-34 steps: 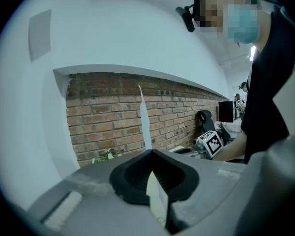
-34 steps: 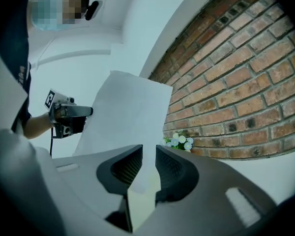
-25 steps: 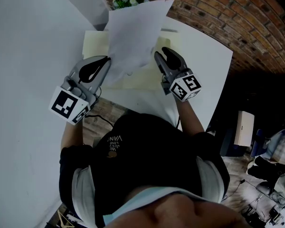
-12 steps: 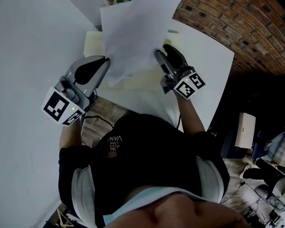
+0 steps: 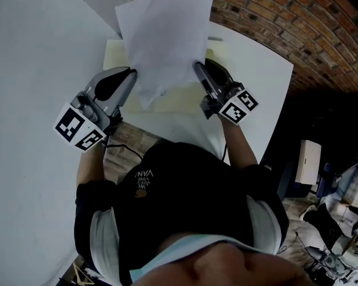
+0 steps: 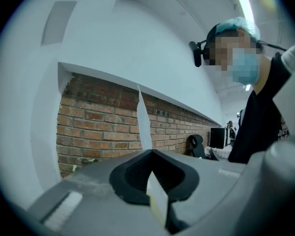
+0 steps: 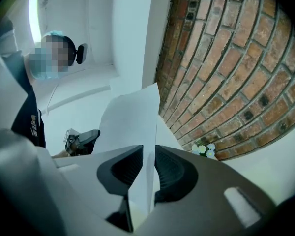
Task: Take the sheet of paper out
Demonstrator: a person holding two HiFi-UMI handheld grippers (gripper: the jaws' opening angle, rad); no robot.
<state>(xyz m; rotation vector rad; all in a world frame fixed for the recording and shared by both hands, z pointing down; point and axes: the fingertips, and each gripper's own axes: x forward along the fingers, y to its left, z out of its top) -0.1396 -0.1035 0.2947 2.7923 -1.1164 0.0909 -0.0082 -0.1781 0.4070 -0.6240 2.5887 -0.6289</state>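
White table (image 5: 250,82) before brick wall (image 5: 286,22). Sheet of paper (image 5: 167,40) raised over pale folder (image 5: 116,55). Left gripper (image 5: 133,72) pinches one edge; right gripper (image 5: 198,68) jaws, just closing, stand apart around the other.

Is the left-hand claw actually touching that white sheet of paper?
Touching. The left gripper view shows the left gripper with its jaws closed together on the sheet of paper, whose edge rises straight out from between them.

The sheet of paper (image 5: 167,40) is white, the folder (image 5: 116,57) pale yellow, the brick wall (image 5: 268,16) reddish-brown.
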